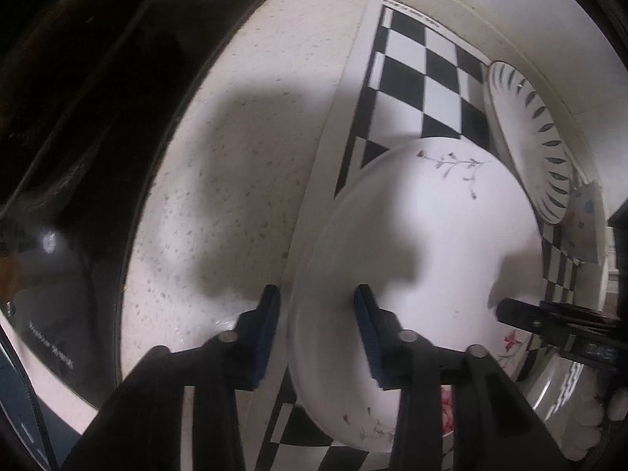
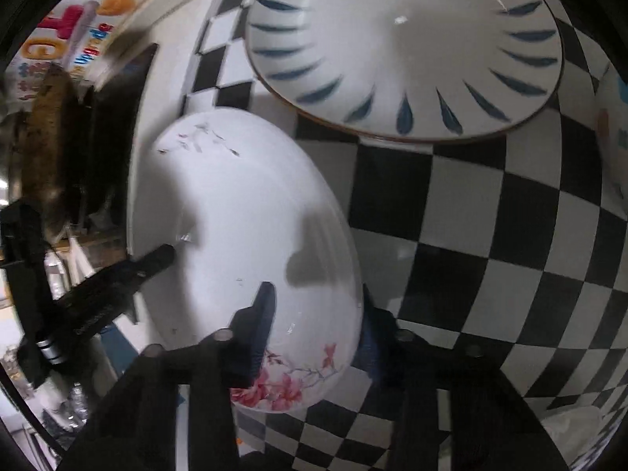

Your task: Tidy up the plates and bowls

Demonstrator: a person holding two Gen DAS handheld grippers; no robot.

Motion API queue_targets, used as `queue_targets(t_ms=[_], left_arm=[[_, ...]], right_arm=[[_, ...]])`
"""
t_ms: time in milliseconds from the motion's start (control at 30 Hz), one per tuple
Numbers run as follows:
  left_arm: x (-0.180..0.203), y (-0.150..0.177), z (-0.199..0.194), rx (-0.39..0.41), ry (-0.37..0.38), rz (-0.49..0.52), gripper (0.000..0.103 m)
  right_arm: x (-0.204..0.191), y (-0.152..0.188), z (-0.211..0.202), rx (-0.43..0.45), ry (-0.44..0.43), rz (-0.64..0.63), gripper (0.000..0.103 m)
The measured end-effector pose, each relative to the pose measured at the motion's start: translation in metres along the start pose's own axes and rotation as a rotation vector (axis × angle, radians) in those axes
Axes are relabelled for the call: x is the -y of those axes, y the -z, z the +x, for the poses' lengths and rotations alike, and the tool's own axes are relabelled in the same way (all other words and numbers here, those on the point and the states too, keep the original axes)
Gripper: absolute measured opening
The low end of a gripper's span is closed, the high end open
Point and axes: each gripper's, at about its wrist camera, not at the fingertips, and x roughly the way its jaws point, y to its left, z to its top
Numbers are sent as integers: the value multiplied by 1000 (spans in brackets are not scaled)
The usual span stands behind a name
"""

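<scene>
A white plate with pink flowers (image 1: pixel 424 243) lies over the checkered mat (image 1: pixel 424 74). My left gripper (image 1: pixel 318 306) straddles its left rim, one finger outside on the counter and one over the plate, with a wide gap between them. My right gripper (image 2: pixel 314 298) straddles the opposite rim of the same plate (image 2: pixel 243 212), one finger on top and one under the edge. The right gripper also shows in the left wrist view (image 1: pixel 549 318). A white plate with blue petal strokes (image 2: pixel 404 43) lies farther back on the mat (image 2: pixel 471 212).
A speckled white counter (image 1: pixel 251 149) lies left of the mat. A dark stove top (image 1: pixel 78 117) borders the counter on the left. A patterned bowl (image 1: pixel 585 227) stands at the right, and another dish (image 1: pixel 561 388) sits at the lower right.
</scene>
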Motion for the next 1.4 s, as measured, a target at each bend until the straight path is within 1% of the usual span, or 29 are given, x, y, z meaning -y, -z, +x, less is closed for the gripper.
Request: queue_targets(t_ms=[33,67,100,167,267,300,433,600,700,767,867,1033,1100,1233,1400], left_arm=[[1,-1,0,0,-4,0,30],[2,-1,0,3,-7,3,30],[1,-2,0,4,-3,8,30],[1,-3,0,0,-2,12,29],[3,0,0,-1,2,16,29],[2,-3,-4,-2,3,19,29],[7,-3,-11,18,3,21,29],[16,7,-29,45,1,25,29],[28,17,-43,65,-2,34,29],[40,24,-51,80,-4,43,29],[56,32,-64,94,19,52,29],[101,50,-82,120,47,97,29],[129,56,-82,126,55,120,29],[165,71,-83,123,78,169,30],[205,96,-73,110,98,224,30]], right_arm=[[-1,0,0,10,7,1,32],[-1,0,0,11,22,5,23],[0,0,0,12,34,8,21],[4,1,0,16,6,29,19],[8,3,-1,18,-7,38,19],[8,4,-1,20,-7,38,19],[8,8,-2,34,-17,39,19],[21,21,-21,65,-37,34,18],[26,32,-38,88,-52,30,17],[33,42,-53,112,-63,24,16],[45,58,-78,146,-74,19,16],[75,88,-120,210,-87,26,15],[89,97,-137,231,-90,33,15],[123,126,-165,275,-93,58,14],[167,162,-179,303,-98,104,14]])
